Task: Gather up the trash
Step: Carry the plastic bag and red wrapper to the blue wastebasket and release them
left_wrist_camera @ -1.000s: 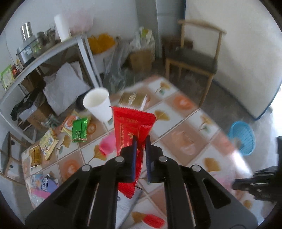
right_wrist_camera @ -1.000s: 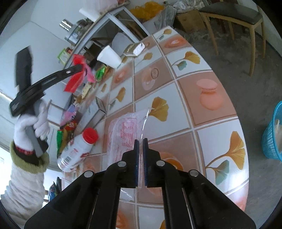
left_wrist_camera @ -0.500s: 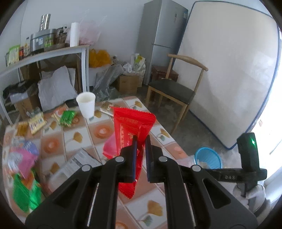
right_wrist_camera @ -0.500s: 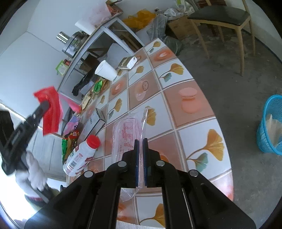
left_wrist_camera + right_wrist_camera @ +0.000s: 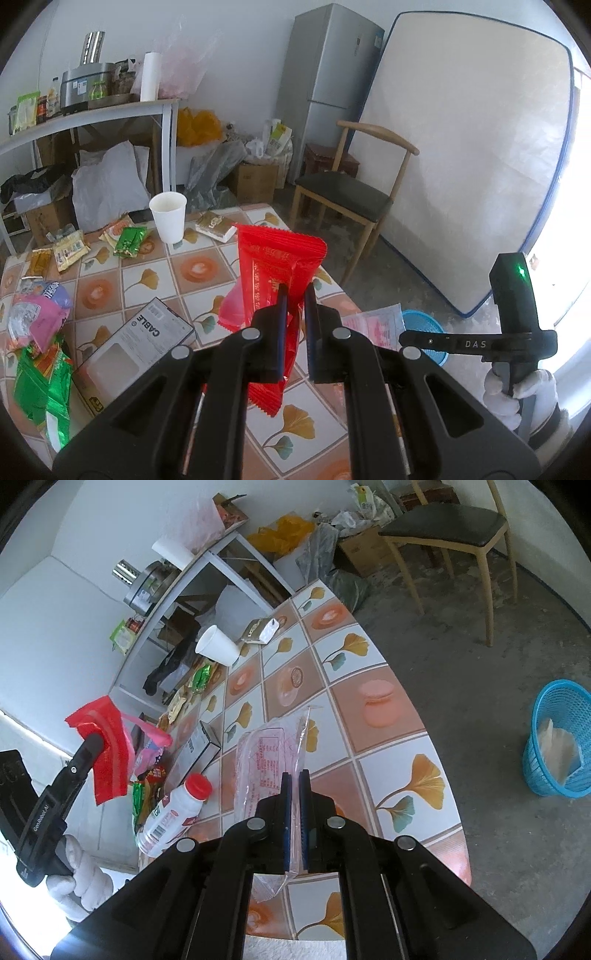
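The red wrapper [image 5: 275,280] stands upright, clamped in the left gripper [image 5: 294,295], above the tabletop [image 5: 192,266]. The clear plastic bag [image 5: 269,757] is pinched in the closed right gripper [image 5: 294,782]. The blue basket [image 5: 557,738] on the floor lies ahead and right of the right gripper, which seems nearer.

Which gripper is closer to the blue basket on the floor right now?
Right. The right gripper hangs at the table edge beside the blue basket; the left gripper sits farther back over the table.
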Tool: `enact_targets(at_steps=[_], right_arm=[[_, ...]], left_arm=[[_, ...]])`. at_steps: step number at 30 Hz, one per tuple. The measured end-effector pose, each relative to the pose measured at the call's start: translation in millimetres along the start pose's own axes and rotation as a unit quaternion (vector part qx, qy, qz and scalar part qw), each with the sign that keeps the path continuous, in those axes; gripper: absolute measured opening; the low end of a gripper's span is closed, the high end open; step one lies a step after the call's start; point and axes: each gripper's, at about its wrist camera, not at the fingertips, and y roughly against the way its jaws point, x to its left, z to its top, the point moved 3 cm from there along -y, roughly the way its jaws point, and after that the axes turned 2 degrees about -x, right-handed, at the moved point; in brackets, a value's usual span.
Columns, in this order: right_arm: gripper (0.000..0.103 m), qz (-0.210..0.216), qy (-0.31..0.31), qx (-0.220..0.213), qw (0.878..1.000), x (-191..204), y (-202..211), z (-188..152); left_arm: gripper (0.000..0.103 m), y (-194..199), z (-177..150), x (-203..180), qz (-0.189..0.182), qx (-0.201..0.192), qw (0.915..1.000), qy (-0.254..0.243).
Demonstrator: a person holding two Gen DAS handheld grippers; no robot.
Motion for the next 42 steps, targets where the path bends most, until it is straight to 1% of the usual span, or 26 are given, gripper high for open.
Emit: enact_targets(at_steps=[9, 19, 25, 30, 34, 36, 37, 40, 42], right_arm=[[0.004, -0.002, -0.002, -0.018, 1.0, 0.6, 15.9, 4.4], [0.004, 0.0, -0.009, -0.037, 0.999, -6.9, 32.7, 5.7], [0.004, 0.001, -0.016, -0.049, 0.999, -16.5, 45.4, 6.2], [0.004, 0.001, -0.026, -0.06, 0.998, -28.6, 56.1, 6.2], [0.004, -0.002, -0.039, -0.072, 0.997, -40.0, 66.2, 4.0], [0.004, -0.007, -0.048, -0.081, 0.996, -48.5, 73.6, 2.5], [0.004, -0.009, -0.053, -0.085, 0.995, -52.9, 77.5, 1.0], [0.004, -0.023, -0.07, -0.101, 0.992, -71.2, 92.3, -2.7], [0.004, -0.034, -0.086, -0.112, 0.989, -88.8, 104.2, -6.0]], left_arm=[[0.007, 6.7, 4.2, -0.2, -0.001, -0.008, 1.0, 0.002], [0.007, 10.0, 11.6, -13.3, -0.006, -0.014, 0.9999, -0.002], [0.007, 7.8, 12.1, -23.2, -0.011, -0.012, 0.9998, -0.007], [0.007, 2.1, 13.2, -32.8, -0.023, -0.006, 0.9997, -0.007], [0.007, -9.0, 13.7, -38.6, -0.055, 0.012, 0.9984, 0.003], [0.007, -21.0, 13.7, -43.4, -0.082, 0.033, 0.9959, 0.015], [0.007, -30.3, 13.9, -47.8, -0.104, 0.049, 0.9931, 0.024], [0.007, -51.5, 13.8, -61.7, -0.144, 0.08, 0.9858, 0.032], [0.007, -71.9, 12.6, -78.7, -0.173, 0.106, 0.9787, 0.033]])
